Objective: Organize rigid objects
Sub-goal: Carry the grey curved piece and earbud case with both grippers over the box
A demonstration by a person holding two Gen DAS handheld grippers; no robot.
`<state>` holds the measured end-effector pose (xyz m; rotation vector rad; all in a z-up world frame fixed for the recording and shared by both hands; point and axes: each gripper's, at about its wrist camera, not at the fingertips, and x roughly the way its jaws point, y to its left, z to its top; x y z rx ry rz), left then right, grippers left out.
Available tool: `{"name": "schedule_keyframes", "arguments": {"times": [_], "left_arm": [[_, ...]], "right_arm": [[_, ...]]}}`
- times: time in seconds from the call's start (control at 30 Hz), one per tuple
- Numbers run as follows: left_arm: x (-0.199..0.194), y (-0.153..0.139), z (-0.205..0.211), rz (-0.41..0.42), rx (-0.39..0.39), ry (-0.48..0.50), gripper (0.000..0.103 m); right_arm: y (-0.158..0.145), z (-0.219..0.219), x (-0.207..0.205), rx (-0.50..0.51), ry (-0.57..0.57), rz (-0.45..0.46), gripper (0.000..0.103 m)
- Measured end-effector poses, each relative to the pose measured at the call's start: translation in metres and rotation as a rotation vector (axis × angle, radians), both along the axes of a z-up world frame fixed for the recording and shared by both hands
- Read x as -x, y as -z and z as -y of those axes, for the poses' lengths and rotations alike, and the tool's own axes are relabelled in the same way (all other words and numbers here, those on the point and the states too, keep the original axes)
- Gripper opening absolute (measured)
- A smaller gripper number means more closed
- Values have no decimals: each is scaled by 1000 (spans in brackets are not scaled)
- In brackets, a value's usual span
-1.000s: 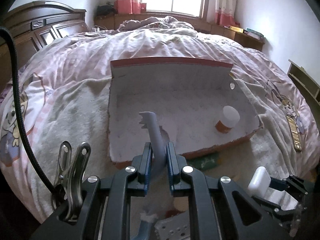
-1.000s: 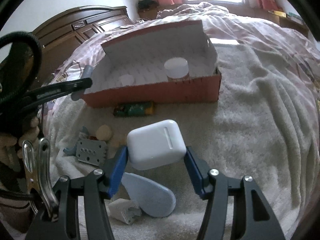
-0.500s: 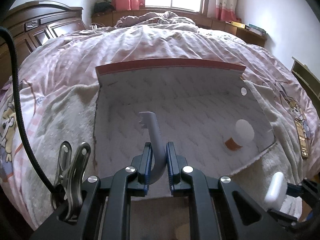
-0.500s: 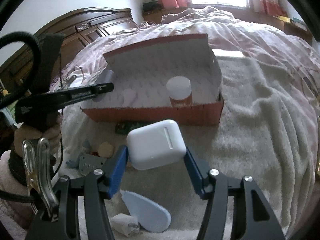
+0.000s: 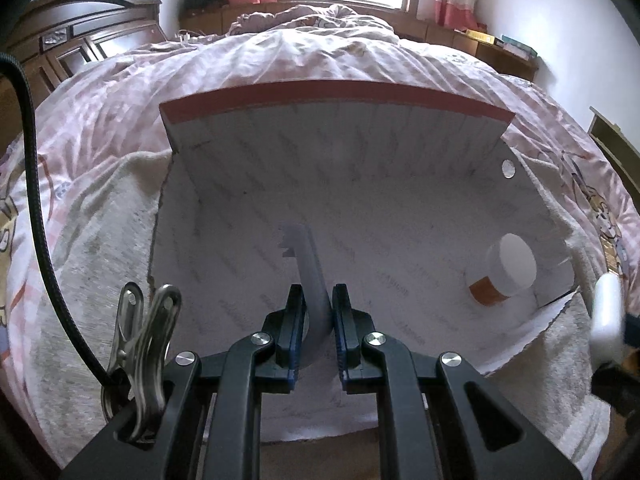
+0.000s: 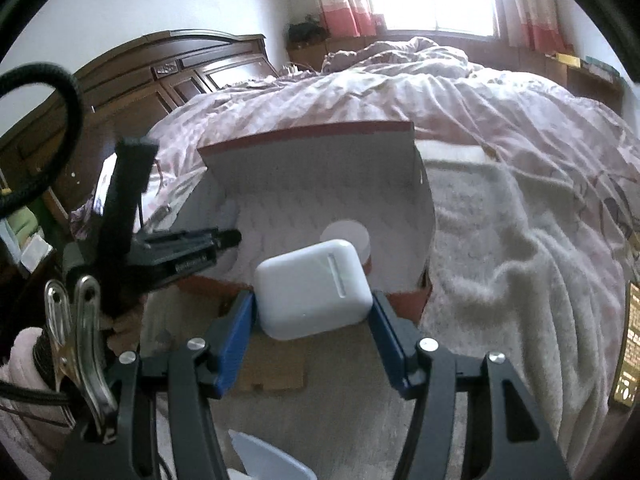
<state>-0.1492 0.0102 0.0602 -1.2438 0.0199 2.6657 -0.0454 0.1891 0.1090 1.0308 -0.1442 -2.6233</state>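
Note:
An open cardboard box (image 5: 336,98), red outside and white inside, lies on a cream blanket on the bed. My left gripper (image 5: 316,304) is shut on a grey curved plastic piece (image 5: 306,264) with a notched end, held over the box floor. A white-capped orange bottle (image 5: 506,272) stands at the box's right. My right gripper (image 6: 312,304) is shut on a white earbud case (image 6: 312,292), just short of the box's (image 6: 308,134) near wall. The case (image 5: 606,316) shows blurred at the left wrist view's right edge. The left gripper (image 6: 224,238) reaches in from the left in the right wrist view.
A pale blue flat piece (image 6: 268,458) lies on the blanket below the right gripper. A brown cardboard scrap (image 6: 272,364) lies before the box. A dark headboard (image 6: 168,80) stands at the left, a rumpled quilt (image 6: 420,56) behind, and a dark printed strip (image 6: 630,344) at far right.
The left gripper has carried the grey piece forward over the box, which now fills its view. The right gripper has risen and neared the box with the white case.

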Motion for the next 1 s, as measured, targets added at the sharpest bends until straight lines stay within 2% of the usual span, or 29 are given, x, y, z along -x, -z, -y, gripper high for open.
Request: {"name": "schedule_keyframes", "arguments": {"times": [0.37, 0.63, 1.0], "left_arm": [[5, 2, -4, -6, 17, -15, 15], [6, 3, 0, 0, -7, -21, 15], [7, 3, 0, -6, -14, -24, 15]], "right_arm": [[1, 4, 22, -7, -8, -3, 61], [-8, 10, 60, -44, 1, -15, 61], [11, 5, 113, -60, 59, 82, 61]]}}
